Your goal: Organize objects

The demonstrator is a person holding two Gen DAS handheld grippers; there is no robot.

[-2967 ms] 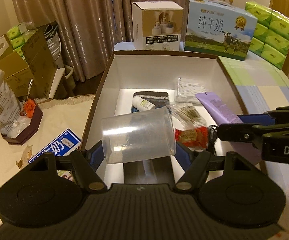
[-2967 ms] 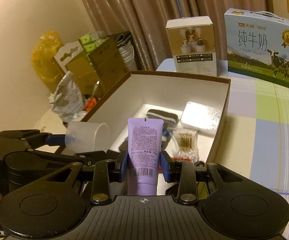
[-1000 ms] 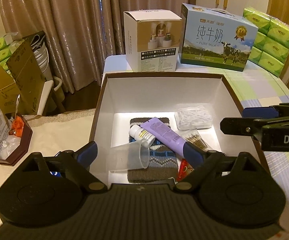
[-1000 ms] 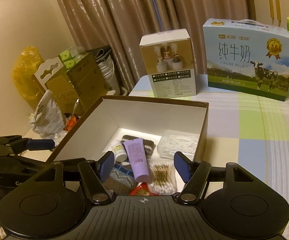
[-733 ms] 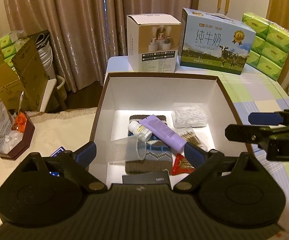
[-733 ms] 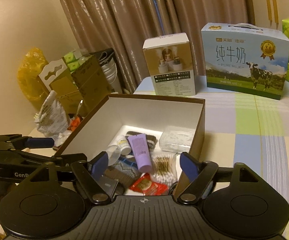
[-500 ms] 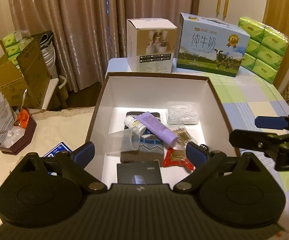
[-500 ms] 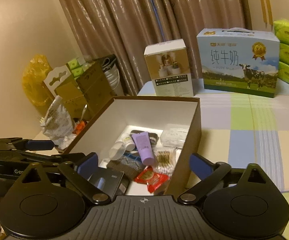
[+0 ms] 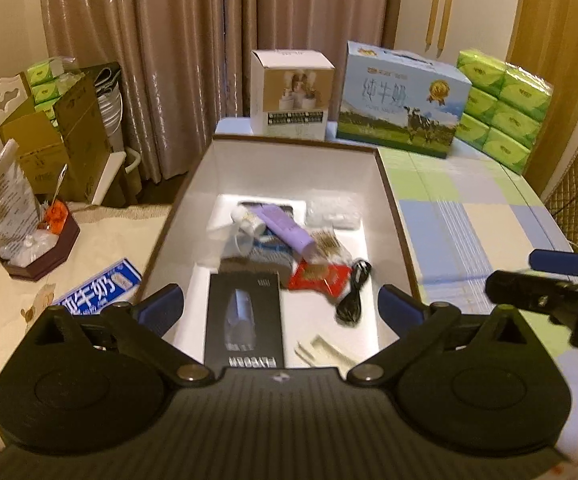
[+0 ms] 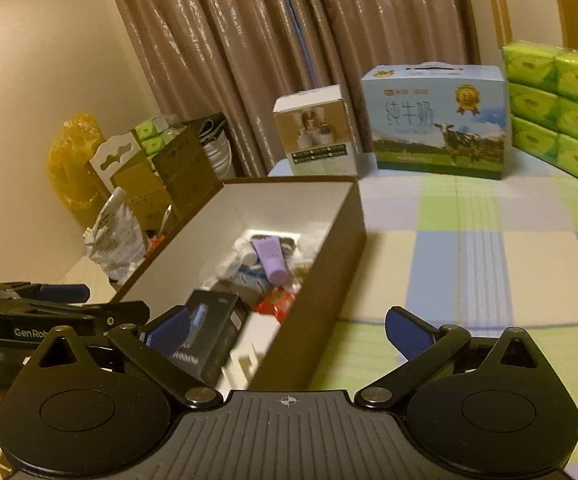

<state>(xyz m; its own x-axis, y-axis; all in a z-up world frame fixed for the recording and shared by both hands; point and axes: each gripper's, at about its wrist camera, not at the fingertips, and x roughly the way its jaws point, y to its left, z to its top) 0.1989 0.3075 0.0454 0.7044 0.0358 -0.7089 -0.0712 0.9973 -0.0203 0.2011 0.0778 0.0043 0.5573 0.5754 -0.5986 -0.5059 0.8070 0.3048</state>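
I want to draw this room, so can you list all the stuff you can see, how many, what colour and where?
storage box: one, brown outside, white inside, on table
purple tube: one, in box
clear cup: one, in box, on its side
black carton: one, box's near end
red packet: one, in box
black cable: one, in box
milk carton: one, blue, behind box
tissue packs: green stack, far right
left gripper: opening, nothing between
right gripper: opening, nothing between
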